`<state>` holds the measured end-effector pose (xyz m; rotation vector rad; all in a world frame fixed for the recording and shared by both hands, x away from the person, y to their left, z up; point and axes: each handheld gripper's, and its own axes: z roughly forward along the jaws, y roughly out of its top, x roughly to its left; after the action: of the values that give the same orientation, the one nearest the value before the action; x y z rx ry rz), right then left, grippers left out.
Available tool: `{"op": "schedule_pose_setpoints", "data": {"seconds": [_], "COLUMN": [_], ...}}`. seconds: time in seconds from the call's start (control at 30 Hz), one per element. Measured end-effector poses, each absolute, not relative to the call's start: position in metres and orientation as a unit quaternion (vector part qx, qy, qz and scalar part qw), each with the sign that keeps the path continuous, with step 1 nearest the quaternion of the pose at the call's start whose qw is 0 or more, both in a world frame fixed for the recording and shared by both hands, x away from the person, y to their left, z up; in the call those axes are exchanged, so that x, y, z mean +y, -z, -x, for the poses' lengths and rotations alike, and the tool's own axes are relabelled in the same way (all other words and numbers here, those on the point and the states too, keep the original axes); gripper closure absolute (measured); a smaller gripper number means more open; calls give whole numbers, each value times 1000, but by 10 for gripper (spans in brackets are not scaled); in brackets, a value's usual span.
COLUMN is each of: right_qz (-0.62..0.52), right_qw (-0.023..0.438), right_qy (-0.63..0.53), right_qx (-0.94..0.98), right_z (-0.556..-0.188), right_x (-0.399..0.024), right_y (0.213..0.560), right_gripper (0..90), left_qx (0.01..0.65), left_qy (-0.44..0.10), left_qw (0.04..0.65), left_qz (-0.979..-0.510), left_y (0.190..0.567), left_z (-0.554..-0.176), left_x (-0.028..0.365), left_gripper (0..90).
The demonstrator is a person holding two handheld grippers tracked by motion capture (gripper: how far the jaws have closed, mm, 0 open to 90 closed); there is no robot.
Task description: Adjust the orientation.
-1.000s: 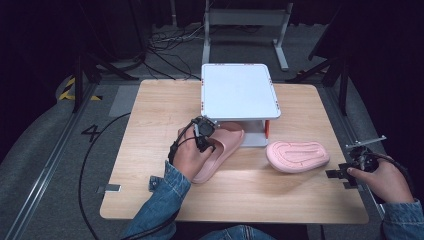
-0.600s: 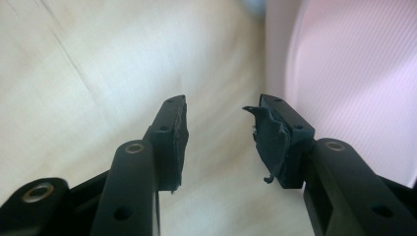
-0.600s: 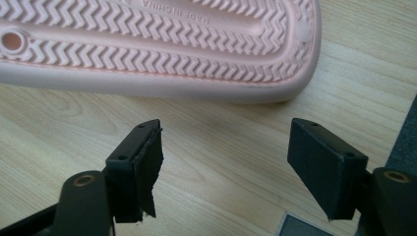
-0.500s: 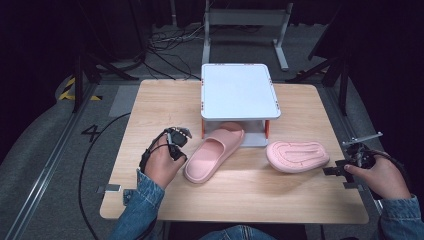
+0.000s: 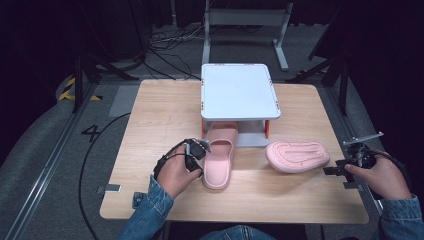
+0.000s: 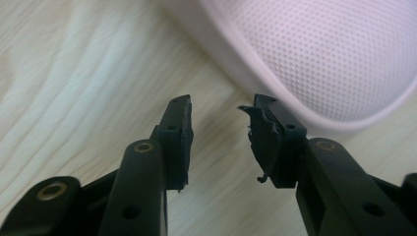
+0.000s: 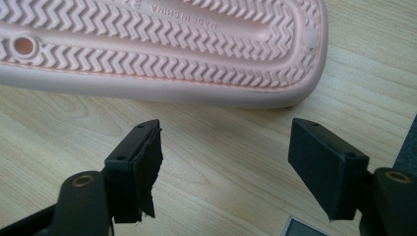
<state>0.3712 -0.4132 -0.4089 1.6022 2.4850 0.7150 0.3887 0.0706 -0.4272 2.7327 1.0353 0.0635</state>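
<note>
Left tool (image 5: 199, 150) has swung back in from the table's left to the upright pink slide sandal (image 5: 220, 156), now straightened with its toe strap tucked under the small white shelf rack (image 5: 239, 91); a second ago it lay angled. Its jaws closed partway during that second, nothing between them. In the left gripper view the left tool (image 6: 219, 129) has a gap between the pads, bare wood in it, with the sandal's heel rim (image 6: 314, 54) just ahead and right; footbed is finely dotted, pale pink.

Right hand hasn't moved. Right tool (image 5: 340, 170) sits at the table's right edge, jaws wide apart, holding nothing. In the right gripper view the right tool (image 7: 226, 147) points at the second sandal (image 7: 162, 49), which lies sole up just beyond the jaws: zigzag tread, moulded "MADE IN CHINA" readable upside down. From above that sandal (image 5: 297, 156) lies crosswise, right of the rack, near the first.

Light wooden table (image 5: 160, 115).
</note>
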Motion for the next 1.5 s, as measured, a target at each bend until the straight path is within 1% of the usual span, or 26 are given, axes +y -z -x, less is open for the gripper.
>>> {"op": "schedule_pose_setpoints", "data": {"seconds": [0.17, 0.27, 0.33, 0.4, 0.43, 0.47, 0.5, 0.67, 0.93, 1.1, 1.23, 1.43, 1.5], "right_qz": [-525, -524, -524, -525, -525, -525, -526, -522, -526, -531, -534, -541, -541], "right_qw": [51, 49, 50, 50, 49, 49, 50, 54, 56, 60, 58, 61, 64], "right_qy": [-236, -238, -237, -236, -236, -236, -235, -242, -244, -244, -242, -241, -241], "right_qx": [816, 816, 816, 816, 816, 816, 816, 816, 813, 809, 808, 804, 803], "right_z": [-371, -370, -370, -371, -371, -371, -371, -369, -365, -361, -358, -354, -353], "right_x": [-413, -413, -413, -413, -413, -413, -412, -412, -414, -418, -420, -423, -424], "right_y": [408, 408, 408, 408, 409, 409, 409, 405, 405, 404, 405, 405, 406], "right_gripper": [293, 293, 293, 292, 291, 291, 290, 290, 290, 291, 291, 291, 292], "left_qx": [341, 338, 328, 313, 293, 293, 280, 252, 258, 274, 279, 287, 298], "left_qy": [-19, -17, -11, 12, 28, 28, 36, 52, 60, 29, 14, 10, -5], "left_qw": [110, 104, 99, 93, 92, 92, 93, 103, 106, 115, 124, 142, 154], "left_qz": [-934, -935, -939, -945, -951, -951, -955, -961, -959, -954, -952, -947, -942], "left_y": [427, 419, 414, 413, 413, 413, 414, 422, 432, 430, 429, 429, 427], "left_z": [-382, -373, -366, -353, -345, -345, -341, -334, -340, -347, -358, -373, -381], "left_x": [63, 61, 58, 47, 38, 38, 31, 14, 4, 2, -2, -8, -4], "left_gripper": [566, 570, 595, 631, 653, 661, 661, 715, 740, 733, 726, 699, 688]}}
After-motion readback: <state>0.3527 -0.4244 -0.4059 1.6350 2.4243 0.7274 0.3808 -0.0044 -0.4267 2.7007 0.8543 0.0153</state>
